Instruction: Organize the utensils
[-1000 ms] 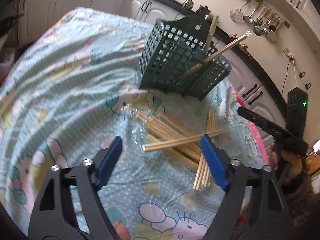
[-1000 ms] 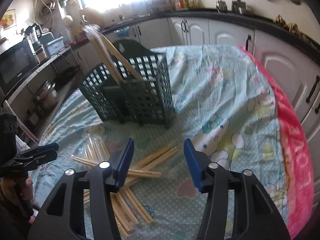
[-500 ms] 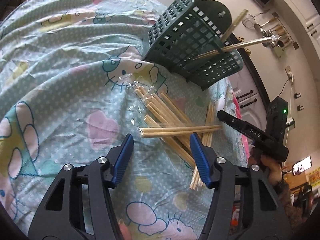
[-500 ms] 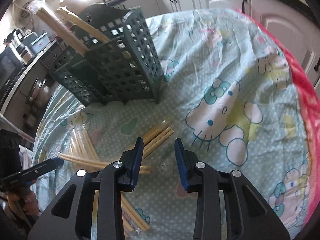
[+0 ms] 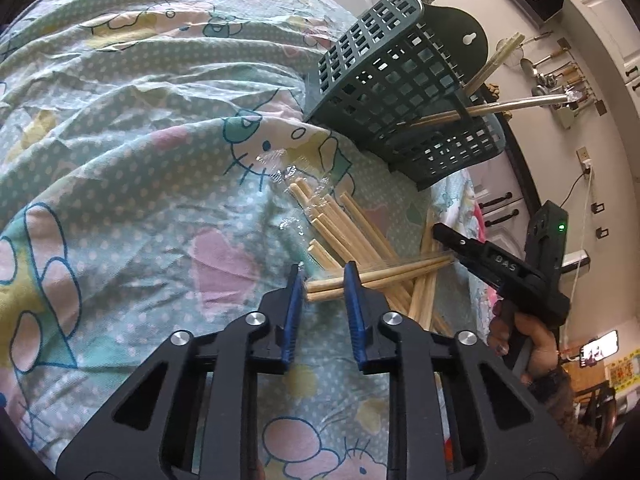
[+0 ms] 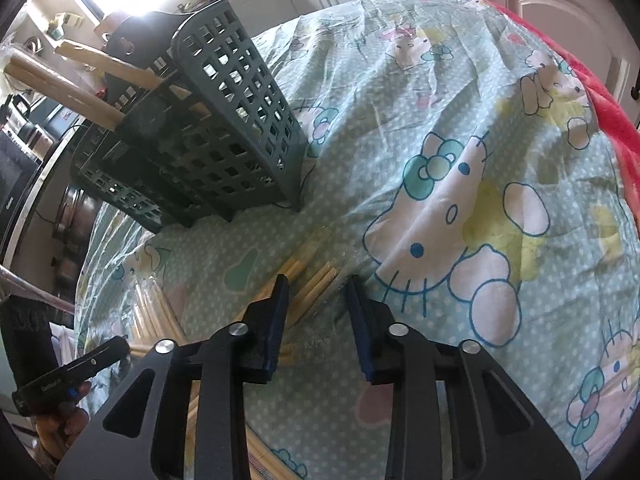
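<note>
Kitchen cabinets ring my cartoon-print tablecloth [image 5: 120, 152], where the green basket [image 5: 392, 92] holds a few wrapped chopsticks [image 5: 516, 104] — more chopstick pairs [image 5: 352, 236] lie scattered just before it. Since half a second ago, my left gripper [image 5: 323, 285] has narrowed around one pair's end, barely apart; my right gripper [image 6: 316, 300] straddles another, part-open.

Right gripper [image 6: 316, 294]: lower centre of frame, blue-padded jaws apart, straddling a wrapped chopstick pair [image 6: 314, 288] lying diagonally on the cloth; contact cannot be told.

Loose chopsticks [image 6: 160, 312]: scattered at lower left, some in clear wrap.

Green lattice basket [image 6: 224, 120]: upper left, holding chopsticks [image 6: 100, 64] that lean out toward the left edge.

Cartoon-cat tablecloth [image 6: 460, 200]: fills centre and right.

Left gripper [image 6: 72, 372]: lower left edge, hand-held; jaw state unclear.
</note>
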`<state>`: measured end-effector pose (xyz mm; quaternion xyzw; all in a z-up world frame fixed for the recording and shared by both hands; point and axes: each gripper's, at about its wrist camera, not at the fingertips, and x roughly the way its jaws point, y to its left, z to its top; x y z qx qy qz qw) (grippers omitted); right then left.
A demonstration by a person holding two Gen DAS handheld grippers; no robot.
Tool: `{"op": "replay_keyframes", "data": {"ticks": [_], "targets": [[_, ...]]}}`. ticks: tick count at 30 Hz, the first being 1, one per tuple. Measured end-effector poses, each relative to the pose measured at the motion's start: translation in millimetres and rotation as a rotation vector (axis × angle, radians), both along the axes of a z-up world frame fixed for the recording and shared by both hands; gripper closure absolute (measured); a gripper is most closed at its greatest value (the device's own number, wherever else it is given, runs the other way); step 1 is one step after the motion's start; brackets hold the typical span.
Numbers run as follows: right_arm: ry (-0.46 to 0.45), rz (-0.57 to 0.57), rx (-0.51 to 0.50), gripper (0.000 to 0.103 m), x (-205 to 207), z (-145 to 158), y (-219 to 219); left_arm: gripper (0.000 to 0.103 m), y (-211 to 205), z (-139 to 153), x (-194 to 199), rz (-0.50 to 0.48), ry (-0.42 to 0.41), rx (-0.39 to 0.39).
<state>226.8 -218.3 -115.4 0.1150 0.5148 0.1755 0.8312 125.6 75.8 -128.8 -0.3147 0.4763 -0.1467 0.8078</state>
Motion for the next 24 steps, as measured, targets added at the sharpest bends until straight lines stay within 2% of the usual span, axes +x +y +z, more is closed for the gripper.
{"op": "replay_keyframes", "data": {"ticks": [2,8,14,24], "targets": [[0.000,-0.010,0.007,0.085,1,-1,-3,0.091,-1,0,-2,-0.006,-0.005,-0.007],[-0.001,-0.050,0.054,0.092,-1,-1,-11,0.094,-1,11,-8,-0.022,-0.041,-0.032],[-0.034,-0.066,0.086,0.095,-6,11,-18,0.095,4,32,-13,-0.013,-0.105,-0.025],[-0.161,-0.044,0.051,0.095,-22,52,-24,0.099,8,70,-14,-0.005,-0.208,0.010]]}}
